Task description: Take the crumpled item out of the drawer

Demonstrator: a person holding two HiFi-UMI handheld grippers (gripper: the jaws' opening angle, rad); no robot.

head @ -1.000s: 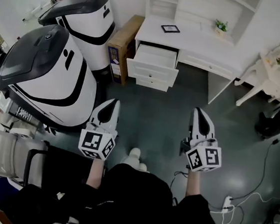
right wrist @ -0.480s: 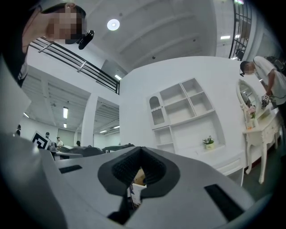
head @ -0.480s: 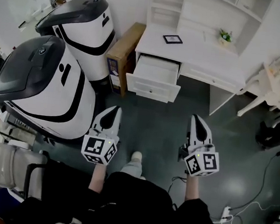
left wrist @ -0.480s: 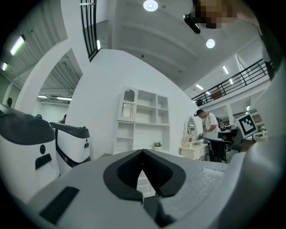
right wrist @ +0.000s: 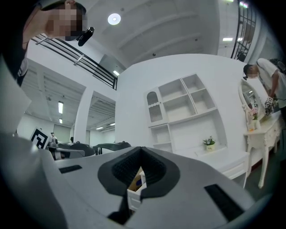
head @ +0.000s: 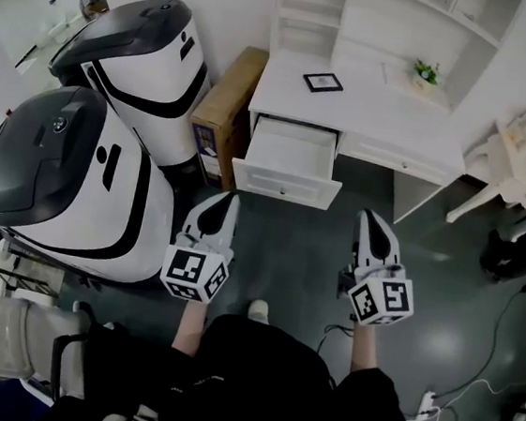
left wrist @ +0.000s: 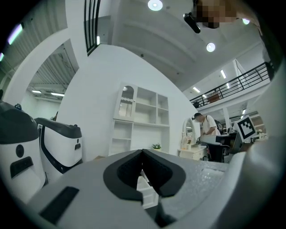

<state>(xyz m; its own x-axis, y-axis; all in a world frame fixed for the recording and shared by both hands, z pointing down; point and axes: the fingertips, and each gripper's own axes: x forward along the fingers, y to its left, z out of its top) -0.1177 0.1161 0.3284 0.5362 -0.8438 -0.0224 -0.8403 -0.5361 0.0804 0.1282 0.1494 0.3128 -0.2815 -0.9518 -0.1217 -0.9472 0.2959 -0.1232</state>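
The white desk (head: 371, 94) has its left drawer (head: 287, 165) pulled open; what I see of the inside is plain white, and no crumpled item shows in it. My left gripper (head: 223, 200) and right gripper (head: 373, 217) hover side by side over the dark floor, short of the drawer front, both pointing at the desk. Both are shut with nothing between the jaws. In the left gripper view the jaws (left wrist: 143, 152) meet above a glimpse of the drawer (left wrist: 147, 192). The right gripper view shows the closed jaws (right wrist: 142, 149) over the drawer's corner (right wrist: 133, 197).
Two large white-and-black machines (head: 69, 173) (head: 145, 40) stand at the left, with a cardboard box (head: 224, 97) between them and the desk. A picture frame (head: 322, 81) and small plant (head: 426, 74) sit on the desk. White furniture (head: 524, 159) and floor cables (head: 471, 370) are on the right.
The view has drawn closer to the desk, so the open drawer sits nearer the grippers. Both grippers stay shut and level with each other.
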